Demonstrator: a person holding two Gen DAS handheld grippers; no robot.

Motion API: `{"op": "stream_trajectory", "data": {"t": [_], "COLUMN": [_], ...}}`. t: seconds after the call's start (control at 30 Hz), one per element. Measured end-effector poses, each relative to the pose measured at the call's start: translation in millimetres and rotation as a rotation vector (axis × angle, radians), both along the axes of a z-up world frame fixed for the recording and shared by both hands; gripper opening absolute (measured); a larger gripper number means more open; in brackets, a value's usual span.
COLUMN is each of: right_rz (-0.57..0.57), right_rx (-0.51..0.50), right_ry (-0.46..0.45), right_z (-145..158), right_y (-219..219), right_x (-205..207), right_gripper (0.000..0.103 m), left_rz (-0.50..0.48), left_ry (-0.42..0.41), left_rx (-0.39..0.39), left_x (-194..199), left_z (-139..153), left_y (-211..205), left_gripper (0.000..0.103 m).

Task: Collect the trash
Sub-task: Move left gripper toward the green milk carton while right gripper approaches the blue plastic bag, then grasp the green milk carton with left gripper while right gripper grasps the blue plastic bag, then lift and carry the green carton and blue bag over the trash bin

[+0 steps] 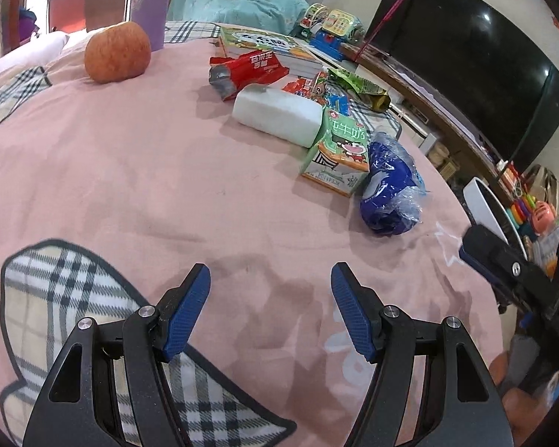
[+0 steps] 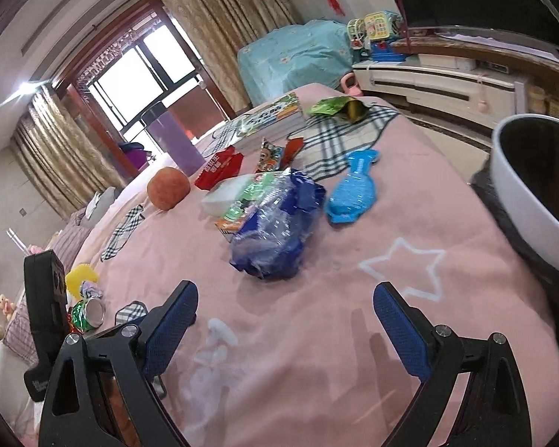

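Observation:
Trash lies on a pink bed cover (image 1: 167, 186). A crushed blue plastic bottle (image 1: 389, 182) lies nearest, also in the right wrist view (image 2: 275, 231). Behind it are a green milk carton (image 1: 339, 152), a white tissue pack (image 1: 279, 113), a red wrapper (image 1: 249, 70), a snack wrapper (image 1: 316, 87) and a green-gold packet (image 1: 361, 87). A white bin (image 2: 529, 201) stands at the bed's right edge. My left gripper (image 1: 270, 287) is open and empty above the cover. My right gripper (image 2: 285, 307) is open and empty, just short of the bottle.
An apple (image 1: 117, 52) sits at the far left. Books (image 1: 264, 44) lie at the back. A blue fish-shaped toy (image 2: 350, 190) lies right of the bottle. A crushed can (image 2: 87, 313) and yellow item (image 2: 80, 277) lie left. A TV (image 1: 466, 59) and toys (image 1: 331, 26) stand beyond.

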State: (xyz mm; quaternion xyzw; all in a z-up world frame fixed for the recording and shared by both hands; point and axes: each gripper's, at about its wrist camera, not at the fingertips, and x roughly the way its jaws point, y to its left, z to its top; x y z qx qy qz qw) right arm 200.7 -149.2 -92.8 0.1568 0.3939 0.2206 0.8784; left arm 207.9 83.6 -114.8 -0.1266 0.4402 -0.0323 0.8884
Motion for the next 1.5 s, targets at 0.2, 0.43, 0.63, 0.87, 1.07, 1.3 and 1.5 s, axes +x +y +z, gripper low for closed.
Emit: {"op": "stream_trajectory", "data": {"t": [0.2, 0.43, 0.63, 0.87, 1.07, 1.3, 1.5], "right_rz": [0.009, 0.038, 0.032, 0.028, 0.016, -0.004, -0.062], "right_rx": [0.029, 0.042, 0.032, -0.036, -0.031, -0.023, 0.013], "right_ry": [0.015, 0.039, 0.028, 0.065, 0.078, 0.052, 0.032], "right_z": [-6, -11, -1, -1, -4, 0, 2], "right_y": [13, 17, -10, -37, -46, -48, -55], "right_x": [23, 32, 11, -3, -3, -10, -9], "right_gripper": [0.073, 0.024, 0.022, 0.022, 0.026, 0.058, 0.073], "left_rz": [-0.013, -0.040, -0.081, -0.093, -0.128, -0.132, -0.132], "left_ry": [0.000, -0.009, -0.023, -0.040, -0.053, -0.044, -0.027], "left_rx": [0.014, 0.040, 0.064, 0.127, 0.136, 0.091, 0.051], "left_x": [14, 35, 60, 85, 80, 27, -5], "left_z": [1, 4, 6, 3, 3, 2, 2], "left_y": [-2, -18, -42, -61, -65, -56, -49], "left_gripper": [0.069, 0.072, 0.073, 0.067, 0.049, 0.049, 0.050]}}
